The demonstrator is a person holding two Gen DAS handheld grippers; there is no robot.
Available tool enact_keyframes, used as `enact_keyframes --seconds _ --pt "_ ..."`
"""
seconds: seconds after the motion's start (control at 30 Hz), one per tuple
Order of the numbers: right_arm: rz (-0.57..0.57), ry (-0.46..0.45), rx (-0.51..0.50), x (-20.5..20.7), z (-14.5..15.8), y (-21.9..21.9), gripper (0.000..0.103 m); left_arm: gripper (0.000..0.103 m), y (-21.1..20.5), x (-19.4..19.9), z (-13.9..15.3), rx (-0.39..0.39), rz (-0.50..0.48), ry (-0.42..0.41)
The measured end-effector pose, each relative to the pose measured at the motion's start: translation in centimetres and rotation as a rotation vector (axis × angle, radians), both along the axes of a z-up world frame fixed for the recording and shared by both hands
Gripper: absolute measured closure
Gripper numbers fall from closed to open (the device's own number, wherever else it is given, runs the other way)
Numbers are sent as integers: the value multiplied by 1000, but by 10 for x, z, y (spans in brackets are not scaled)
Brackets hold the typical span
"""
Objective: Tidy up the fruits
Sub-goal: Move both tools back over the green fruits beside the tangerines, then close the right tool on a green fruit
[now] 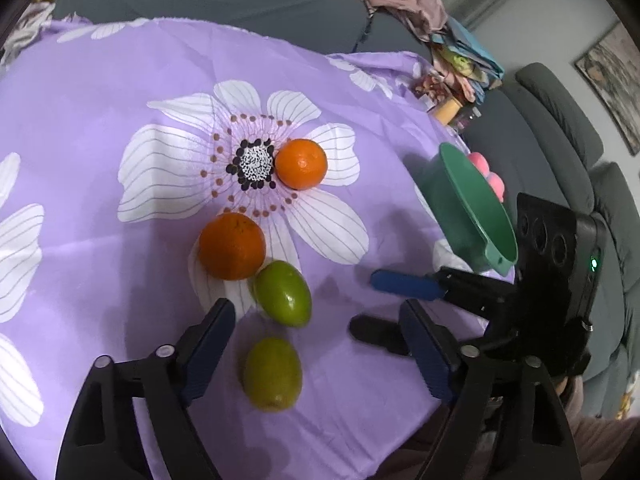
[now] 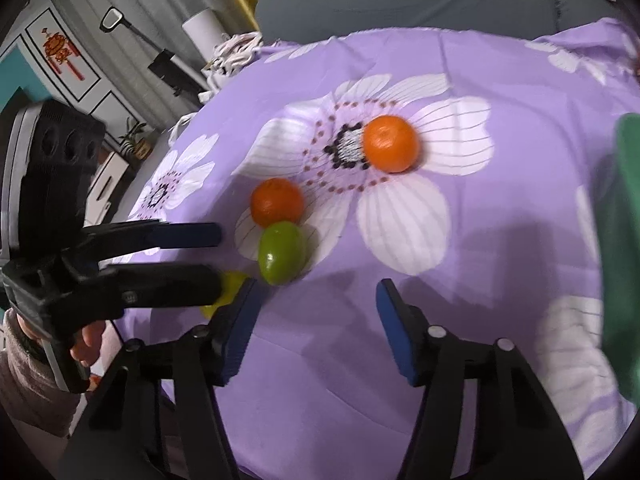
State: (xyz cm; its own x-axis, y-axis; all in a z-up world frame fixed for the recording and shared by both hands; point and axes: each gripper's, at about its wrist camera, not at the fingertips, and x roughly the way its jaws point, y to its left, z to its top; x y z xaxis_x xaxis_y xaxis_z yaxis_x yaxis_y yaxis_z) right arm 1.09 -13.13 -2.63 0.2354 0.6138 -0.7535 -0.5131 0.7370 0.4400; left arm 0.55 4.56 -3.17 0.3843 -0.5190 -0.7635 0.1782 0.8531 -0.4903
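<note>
Two oranges, one far (image 1: 301,164) (image 2: 391,143) and one near (image 1: 232,246) (image 2: 277,201), lie on the purple flowered cloth (image 1: 100,92). A bright green fruit (image 1: 283,294) (image 2: 282,253) touches the near orange. A yellow-green fruit (image 1: 273,374) (image 2: 230,290) lies between my left gripper's fingers. My left gripper (image 1: 318,316) is open just above it. My right gripper (image 2: 318,300) (image 1: 370,302) is open and empty, to the right of the fruits. A green bowl (image 1: 474,208) (image 2: 624,256) with pink fruit (image 1: 490,174) stands at the right.
The table is round, its edge close at the right beside the bowl. A grey sofa (image 1: 560,120) curves behind and to the right. Piled clothes and packets (image 1: 448,52) sit at the back right. White cabinets (image 2: 72,64) stand at the far left.
</note>
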Motion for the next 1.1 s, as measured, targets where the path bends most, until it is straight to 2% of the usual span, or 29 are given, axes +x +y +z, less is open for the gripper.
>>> enact_keyframes --seconds 0.1,0.17,0.43,0.57,0.8,1.1 --pt "23 16 11 5 -5 12 49 25 -2 8 -6 4 3 27" --pt "34 21 9 7 -9 18 50 31 -3 13 -10 10 6 46" --pt "103 22 -10 14 -14 47 57 33 -6 23 -16 16 -9 74" --pt "127 12 -36 16 -16 56 62 42 -8 26 -18 55 -24 78" --pt "127 15 -40 20 -19 54 67 45 -9 28 -18 53 -24 82" --pt "109 -23 -23 12 -11 47 67 57 -12 21 -13 59 -24 63"
